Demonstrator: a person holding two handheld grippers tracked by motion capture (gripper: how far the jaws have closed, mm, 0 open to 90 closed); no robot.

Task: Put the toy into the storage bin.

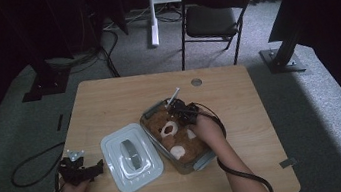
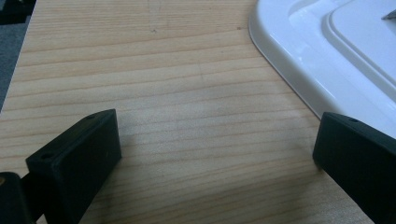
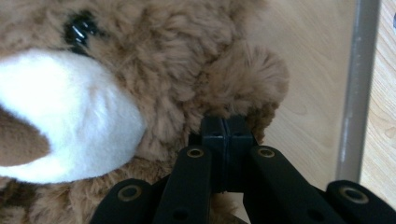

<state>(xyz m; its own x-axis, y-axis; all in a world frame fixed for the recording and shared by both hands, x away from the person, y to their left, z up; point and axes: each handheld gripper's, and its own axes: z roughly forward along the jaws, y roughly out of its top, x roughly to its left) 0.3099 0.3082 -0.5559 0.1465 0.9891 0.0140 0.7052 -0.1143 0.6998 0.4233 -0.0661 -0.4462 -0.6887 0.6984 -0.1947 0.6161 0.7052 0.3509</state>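
A brown teddy bear (image 1: 178, 138) with a white muzzle lies in a clear rectangular container (image 1: 204, 161) at the middle of the wooden table. In the right gripper view the bear (image 3: 163, 70) is close up, and my right gripper (image 3: 225, 122) is shut, its tips pushed into the fur just under the ear; whether any fur is pinched I cannot tell. From above, my right gripper (image 1: 175, 112) reaches into the container's far end. The white lid (image 1: 131, 157) lies flat to the container's left. My left gripper (image 1: 99, 167) rests open on the table beside the lid (image 2: 336, 51), with bare wood between its jaws (image 2: 215, 144).
The table (image 1: 108, 99) has a round cable hole (image 1: 196, 81) near its far edge. A folding chair (image 1: 212, 14) stands behind the table. A cable (image 1: 32, 166) loops on the carpet at the left. Dark stand feet sit at both back corners.
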